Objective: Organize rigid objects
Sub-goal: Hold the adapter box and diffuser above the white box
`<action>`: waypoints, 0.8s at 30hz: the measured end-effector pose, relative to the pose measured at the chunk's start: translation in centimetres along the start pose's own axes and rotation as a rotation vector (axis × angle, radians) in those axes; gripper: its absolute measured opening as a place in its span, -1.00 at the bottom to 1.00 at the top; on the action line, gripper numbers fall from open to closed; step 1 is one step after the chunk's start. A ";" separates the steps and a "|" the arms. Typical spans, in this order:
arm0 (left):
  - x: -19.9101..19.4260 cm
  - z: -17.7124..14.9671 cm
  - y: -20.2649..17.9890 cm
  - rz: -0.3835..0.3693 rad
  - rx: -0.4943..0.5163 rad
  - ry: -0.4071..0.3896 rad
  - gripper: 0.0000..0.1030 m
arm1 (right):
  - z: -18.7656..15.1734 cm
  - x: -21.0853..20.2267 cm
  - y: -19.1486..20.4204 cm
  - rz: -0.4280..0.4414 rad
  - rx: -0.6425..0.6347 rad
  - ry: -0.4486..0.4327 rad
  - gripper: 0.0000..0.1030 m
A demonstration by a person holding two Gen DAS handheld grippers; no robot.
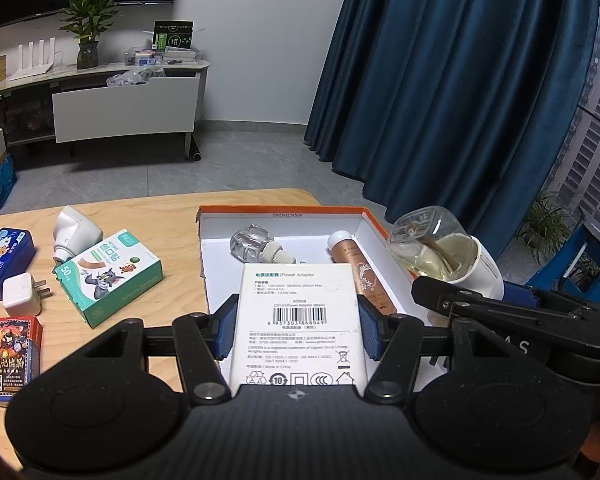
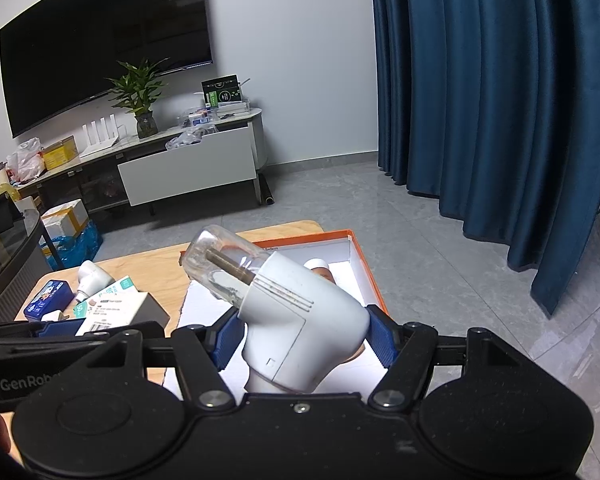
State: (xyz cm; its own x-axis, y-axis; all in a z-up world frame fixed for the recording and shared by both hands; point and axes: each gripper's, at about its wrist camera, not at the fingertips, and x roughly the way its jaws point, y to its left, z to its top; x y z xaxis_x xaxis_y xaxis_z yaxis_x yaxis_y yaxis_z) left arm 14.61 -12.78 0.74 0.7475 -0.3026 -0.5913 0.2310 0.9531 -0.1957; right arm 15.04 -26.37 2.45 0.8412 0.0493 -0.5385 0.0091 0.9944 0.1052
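Tongs (image 1: 296, 322) grip adapter box (image 1: 298, 320) over orange-rimmed tray (image 1: 284, 210).

Wooden table (image 1: 172, 216) — boxes, plug (image 1: 22, 294), tray (image 1: 284, 210).

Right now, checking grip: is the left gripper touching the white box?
Touching: left wrist view shows the left gripper with both blue pads against the white box.

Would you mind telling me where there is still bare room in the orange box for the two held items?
The orange box has bare white floor at its left side, between the left wall and the clear bottle, running toward the near edge. The far right is crowded: the clear bottle and the copper tube lie there. The held adapter box hides the near middle.
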 end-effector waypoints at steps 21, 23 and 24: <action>0.1 0.0 -0.2 -0.004 0.012 0.005 0.15 | -0.1 -0.1 0.2 -0.004 -0.001 0.003 0.53; 0.2 0.0 -0.3 -0.005 0.015 0.005 0.15 | -0.1 0.0 0.3 -0.005 -0.001 0.002 0.53; 0.2 0.0 -0.3 -0.005 0.016 0.006 0.15 | -0.1 0.0 0.2 -0.005 0.000 0.002 0.53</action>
State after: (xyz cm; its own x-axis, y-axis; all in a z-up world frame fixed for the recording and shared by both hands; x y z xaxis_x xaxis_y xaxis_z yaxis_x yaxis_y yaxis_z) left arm 14.66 -13.14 0.64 0.7429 -0.3073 -0.5947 0.2447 0.9516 -0.1860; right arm 14.97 -26.15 2.38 0.8399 0.0448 -0.5409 0.0131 0.9946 0.1027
